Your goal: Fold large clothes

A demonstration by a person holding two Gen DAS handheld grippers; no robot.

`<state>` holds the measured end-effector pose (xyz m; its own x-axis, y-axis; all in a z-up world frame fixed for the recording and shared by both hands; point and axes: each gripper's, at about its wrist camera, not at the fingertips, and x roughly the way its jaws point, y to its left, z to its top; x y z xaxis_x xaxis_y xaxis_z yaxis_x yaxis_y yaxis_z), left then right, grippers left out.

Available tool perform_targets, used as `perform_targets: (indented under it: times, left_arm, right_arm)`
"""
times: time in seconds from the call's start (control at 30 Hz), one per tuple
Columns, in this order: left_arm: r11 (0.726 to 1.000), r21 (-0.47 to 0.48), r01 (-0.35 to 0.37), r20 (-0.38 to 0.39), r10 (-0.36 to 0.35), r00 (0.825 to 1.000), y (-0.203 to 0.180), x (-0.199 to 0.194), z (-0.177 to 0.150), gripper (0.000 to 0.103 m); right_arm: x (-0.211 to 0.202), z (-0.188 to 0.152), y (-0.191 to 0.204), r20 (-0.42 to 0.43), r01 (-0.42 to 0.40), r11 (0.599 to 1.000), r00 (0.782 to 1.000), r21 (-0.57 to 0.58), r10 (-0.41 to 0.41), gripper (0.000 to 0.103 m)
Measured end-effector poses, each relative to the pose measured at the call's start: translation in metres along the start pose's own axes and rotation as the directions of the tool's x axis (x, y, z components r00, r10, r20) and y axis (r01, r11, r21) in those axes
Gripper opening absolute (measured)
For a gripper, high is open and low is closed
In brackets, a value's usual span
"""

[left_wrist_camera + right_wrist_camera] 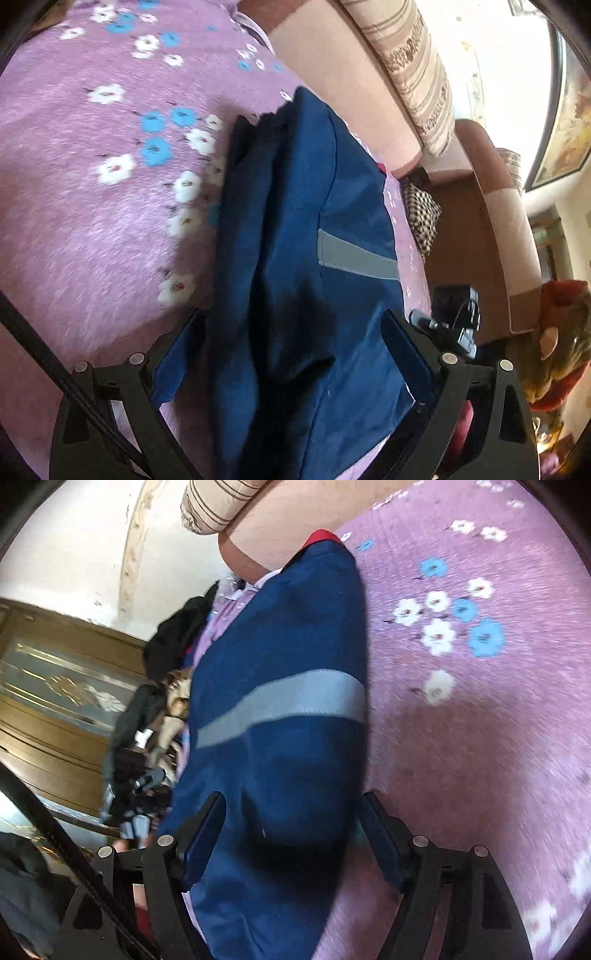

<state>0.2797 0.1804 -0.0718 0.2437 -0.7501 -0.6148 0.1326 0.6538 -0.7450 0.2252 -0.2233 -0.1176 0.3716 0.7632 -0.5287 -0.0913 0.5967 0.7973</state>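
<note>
A large dark blue garment (295, 229) with a grey reflective stripe (354, 258) lies bunched lengthwise on a purple flowered bedspread (92, 192). My left gripper (295, 332) is open, its black fingers spread to either side of the garment's near end. In the right wrist view the same blue garment (280, 657) shows its grey stripe (280, 705) and a red edge at the far end. My right gripper (295, 819) is open, fingers straddling the garment's near part. The cloth runs between the fingers of both; no pinch shows.
A pink headboard or bolster (332, 74) and a striped pillow (417, 74) lie beyond the garment. A checkered cloth (421, 214) and clutter sit off the bed's edge. A wooden cabinet (55, 709) and dark clothes (173, 635) stand to the left.
</note>
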Motion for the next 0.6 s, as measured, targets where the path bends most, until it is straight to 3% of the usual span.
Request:
perform_targets:
  times: [0.17, 0.27, 0.33, 0.4, 0.47, 0.6]
  left_arm:
    - [0.998, 0.057, -0.021, -0.028, 0.022, 0.999, -0.012, 0.022, 0.014, 0.098]
    - [0.999, 0.043, -0.031, 0.011, 0.031, 0.999, -0.018, 0.029, 0.020, 0.097]
    - [0.994, 0.069, -0.088, 0.037, 0.086, 0.996, -0.027, 0.032, 0.019, 0.082]
    - [0.980, 0.074, -0.186, 0.055, 0.182, 0.982, -0.033, 0.034, 0.016, 0.064]
    - [0.977, 0.080, -0.199, 0.085, 0.192, 0.978, -0.045, 0.031, 0.010, 0.056]
    - [0.963, 0.192, -0.192, 0.107, 0.173, 0.979, -0.092, 0.031, -0.006, 0.056]
  right_arm:
    - [0.024, 0.018, 0.009, -0.034, -0.023, 0.999, 0.999, -0.022, 0.023, 0.086]
    - [0.040, 0.028, 0.019, -0.049, -0.005, 0.998, 0.999, -0.056, 0.002, 0.085]
    - [0.048, 0.028, 0.036, -0.045, 0.101, 0.982, 0.993, -0.161, -0.109, 0.062]
    - [0.043, 0.026, 0.048, -0.003, 0.148, 0.964, 0.988, -0.220, -0.153, 0.047]
    - [0.031, 0.025, 0.053, 0.019, 0.142, 0.962, 0.990, -0.233, -0.142, 0.041]
    - [0.007, 0.015, 0.071, 0.062, 0.175, 0.933, 0.985, -0.314, -0.164, 0.038]
